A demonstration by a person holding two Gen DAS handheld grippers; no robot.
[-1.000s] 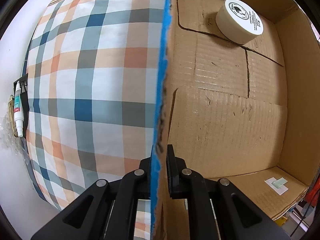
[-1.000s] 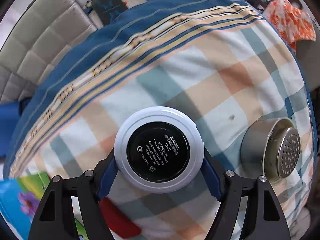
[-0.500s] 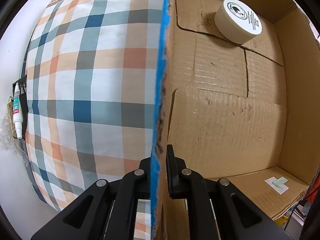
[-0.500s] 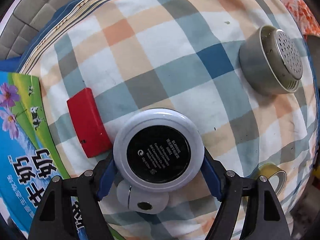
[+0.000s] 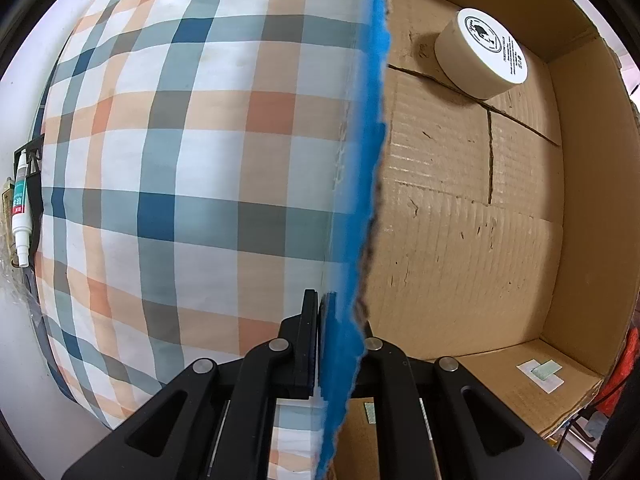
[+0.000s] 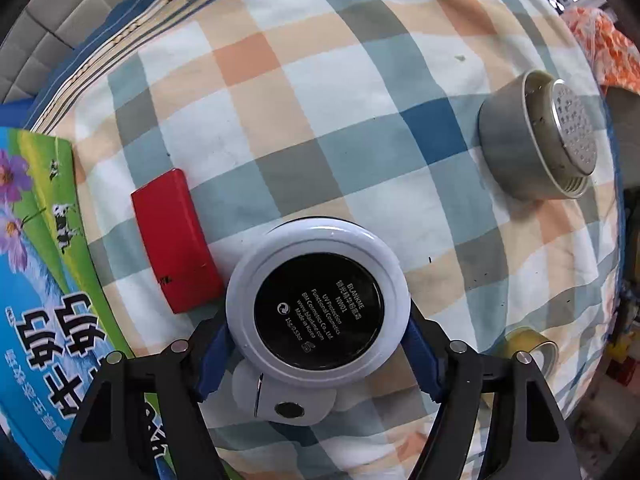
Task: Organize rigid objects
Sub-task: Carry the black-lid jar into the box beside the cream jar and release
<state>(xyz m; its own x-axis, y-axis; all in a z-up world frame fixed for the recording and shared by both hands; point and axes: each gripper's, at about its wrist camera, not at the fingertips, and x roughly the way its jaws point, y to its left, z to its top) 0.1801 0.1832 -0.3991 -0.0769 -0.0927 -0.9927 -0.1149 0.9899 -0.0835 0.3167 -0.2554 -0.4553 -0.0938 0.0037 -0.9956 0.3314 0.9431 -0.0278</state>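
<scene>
Both point down: left gripper [image 5: 340,344] pinches box wall [image 5: 370,160]; right gripper [image 6: 318,350], jaws closing, grips one compact [image 6: 318,306]; one jar [image 5: 480,54] inside.

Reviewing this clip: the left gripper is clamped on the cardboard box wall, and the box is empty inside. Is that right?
Not quite. The left gripper is clamped on the cardboard box wall, but the box is not empty: the left wrist view shows a white round jar lying on the box floor near the far corner.
</scene>
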